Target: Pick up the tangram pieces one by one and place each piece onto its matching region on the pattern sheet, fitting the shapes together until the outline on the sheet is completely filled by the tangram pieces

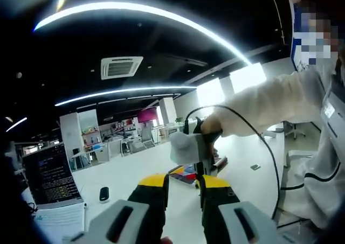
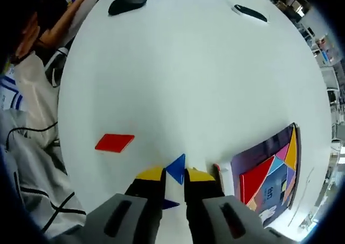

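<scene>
My right gripper [image 2: 175,175] is shut on a blue triangle [image 2: 176,167], holding it above the white table [image 2: 188,82]. A red parallelogram [image 2: 114,143] lies flat on the table to its left. The pattern sheet [image 2: 259,152] sits at the right and carries a red piece [image 2: 257,175], a yellow triangle [image 2: 291,153] and pink, light-blue and purple pieces. My left gripper [image 1: 185,182] is raised and looks level across the room, open with nothing between its yellow-tipped jaws. Ahead of it a hand holds the right gripper [image 1: 197,147] over the pattern sheet [image 1: 186,174].
A black mouse [image 2: 128,4] and another dark object [image 2: 250,12] lie at the table's far side. A laptop [image 1: 48,176], a mouse [image 1: 104,194] and papers [image 1: 59,220] sit at the left. A person's sleeve [image 1: 269,101] and cable [image 1: 269,152] cross the right.
</scene>
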`<state>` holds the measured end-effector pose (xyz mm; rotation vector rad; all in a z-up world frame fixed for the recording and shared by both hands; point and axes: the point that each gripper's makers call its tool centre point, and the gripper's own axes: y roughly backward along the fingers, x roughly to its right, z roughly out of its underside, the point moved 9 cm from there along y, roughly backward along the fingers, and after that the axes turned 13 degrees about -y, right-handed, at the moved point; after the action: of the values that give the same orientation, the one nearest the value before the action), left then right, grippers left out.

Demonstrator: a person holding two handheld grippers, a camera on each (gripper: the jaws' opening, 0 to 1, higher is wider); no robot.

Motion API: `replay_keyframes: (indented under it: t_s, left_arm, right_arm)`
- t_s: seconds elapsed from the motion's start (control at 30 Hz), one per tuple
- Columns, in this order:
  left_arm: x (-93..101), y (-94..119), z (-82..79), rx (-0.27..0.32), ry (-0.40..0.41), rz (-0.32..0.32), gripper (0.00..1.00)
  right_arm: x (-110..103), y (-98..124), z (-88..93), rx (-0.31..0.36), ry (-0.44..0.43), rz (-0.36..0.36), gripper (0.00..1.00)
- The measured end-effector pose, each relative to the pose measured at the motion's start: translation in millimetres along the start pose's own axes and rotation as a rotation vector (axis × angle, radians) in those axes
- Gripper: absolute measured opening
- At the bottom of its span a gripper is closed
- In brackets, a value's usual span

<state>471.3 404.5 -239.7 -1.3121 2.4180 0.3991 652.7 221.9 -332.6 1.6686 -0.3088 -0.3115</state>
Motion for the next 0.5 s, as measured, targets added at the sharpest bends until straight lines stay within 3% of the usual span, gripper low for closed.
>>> replay_keyframes:
  t_s: [0.23,0.4,0.5]
  left_arm:
    - [-1.7,0.5,1.8,-0.004,0.003,-0.004,0.25]
    - [-3.8,0.0,3.4,-0.007,0.01,-0.011,0.25]
    - [-4.1,-0.5,3.5,-0.007,0.011,-0.009,0.25]
  right_arm:
    - [3.7,10.3,1.4,-0.001,0.014,-0.036,0.14]
    - [12.0,36.0,-5.0,0.038,-0.058,-0.052,0.14]
    - [31.0,54.9,-8.4,0.071,-0.143,-0.001,0.14]
